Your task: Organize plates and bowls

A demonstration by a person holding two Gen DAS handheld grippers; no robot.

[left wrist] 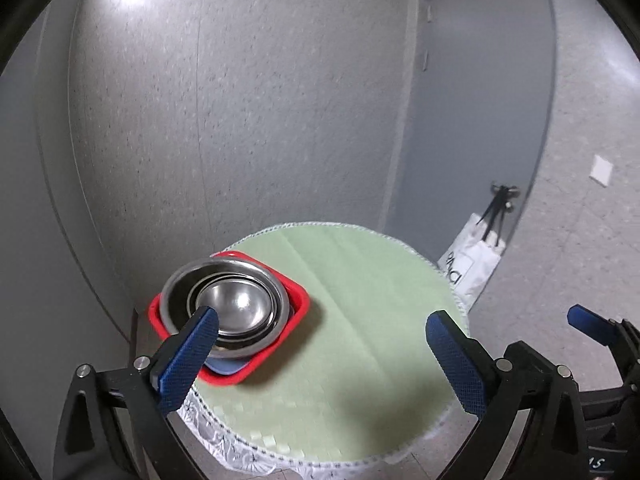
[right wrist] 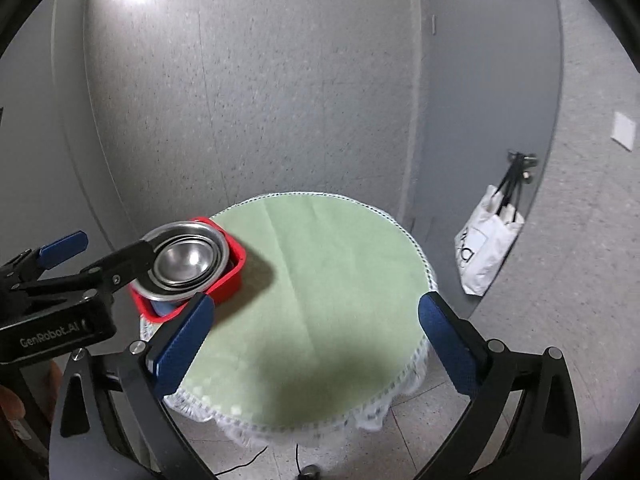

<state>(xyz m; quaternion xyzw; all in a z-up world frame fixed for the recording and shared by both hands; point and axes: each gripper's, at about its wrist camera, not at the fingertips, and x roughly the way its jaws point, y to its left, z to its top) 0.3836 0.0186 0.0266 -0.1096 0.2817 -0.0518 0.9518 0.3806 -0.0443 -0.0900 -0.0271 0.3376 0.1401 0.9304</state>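
Note:
Several steel bowls sit nested inside one another in a red basket at the left edge of a round table with a green cloth. A blue plate lies under the bowls in the basket. My left gripper hovers open above the table's near side, nothing between its fingers. My right gripper is open and empty too, held above the cloth. In the right wrist view the left gripper partly covers the bowls and the basket.
A white tote bag hangs from the handle of a grey door to the right of the table. A textured wall stands close behind the table. A thin cable lies on the tiled floor below the lace trim.

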